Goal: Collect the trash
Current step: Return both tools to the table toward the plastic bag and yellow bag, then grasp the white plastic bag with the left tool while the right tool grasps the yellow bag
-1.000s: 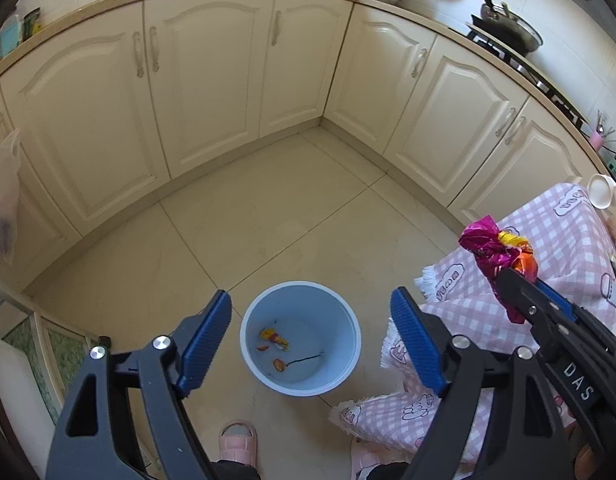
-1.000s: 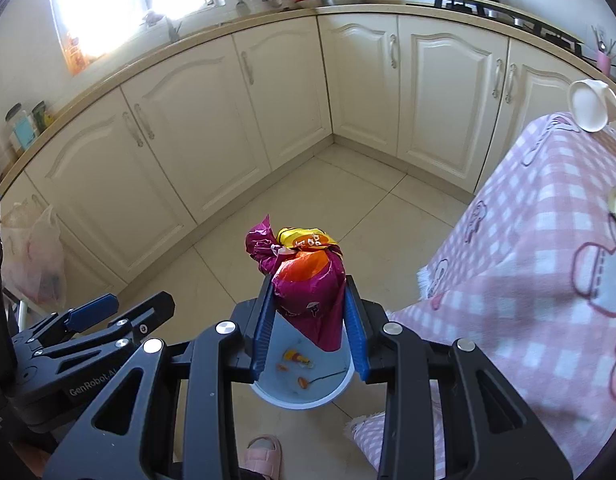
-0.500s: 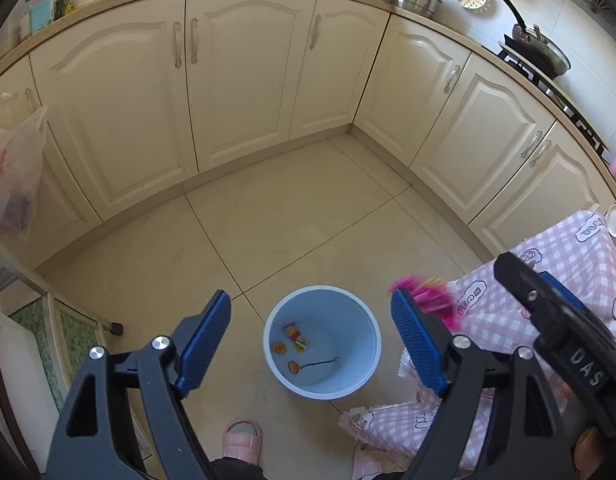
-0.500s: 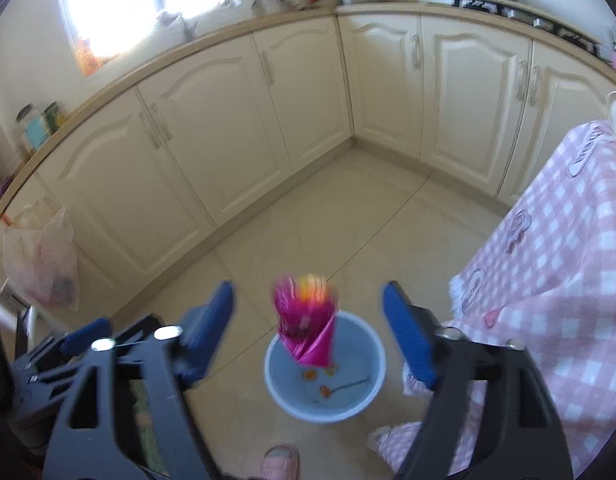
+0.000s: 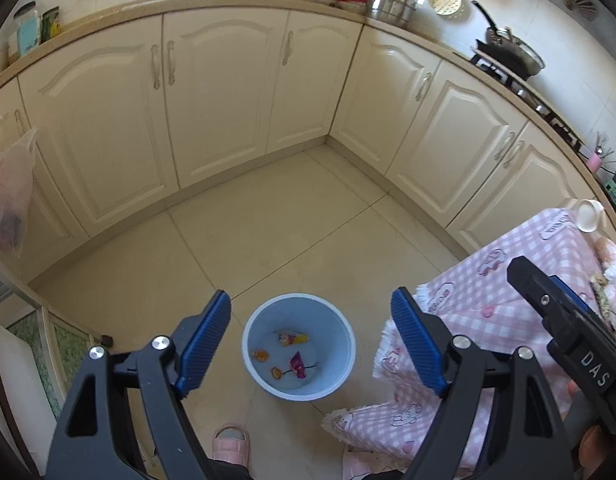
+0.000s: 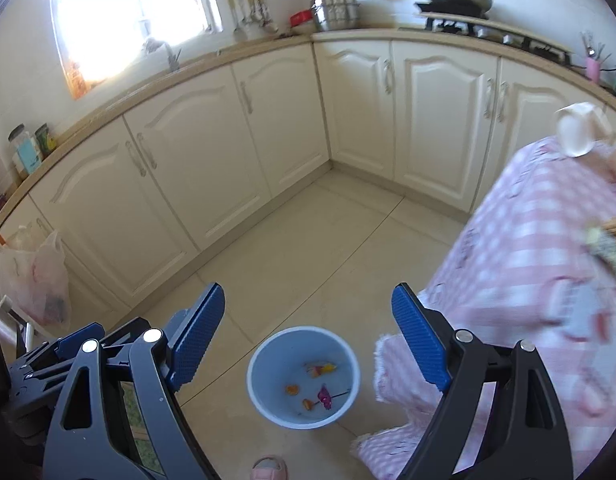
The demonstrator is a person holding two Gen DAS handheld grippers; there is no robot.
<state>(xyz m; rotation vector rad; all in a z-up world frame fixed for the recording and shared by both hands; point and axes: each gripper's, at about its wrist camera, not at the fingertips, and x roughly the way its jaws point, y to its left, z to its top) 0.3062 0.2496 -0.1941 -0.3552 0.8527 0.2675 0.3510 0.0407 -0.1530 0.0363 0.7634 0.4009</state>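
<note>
Left wrist view shows my left tool [image 5: 310, 340] spread wide with nothing in it, above the blue bin [image 5: 299, 346] on the floor beside the pink-checked tabletop's edge [image 5: 508, 280]. My right tool [image 6: 308, 340] gapes too; the magenta wrapper [image 6: 325, 396] lies inside the bin.

Cream cabinet doors [image 5: 227, 92] with arched panels and metal handles run along two walls and meet in a corner, under a beige countertop [image 6: 187, 68] that carries jars, pots and a stove [image 6: 452, 12] with a pan. The floor [image 5: 267, 232] is pale beige tile with thin grout lines. Bright daylight pours through a window [image 6: 123, 8] above the counter, and a table draped in a pink checked cloth [image 6: 548, 264] stands at the right.
</note>
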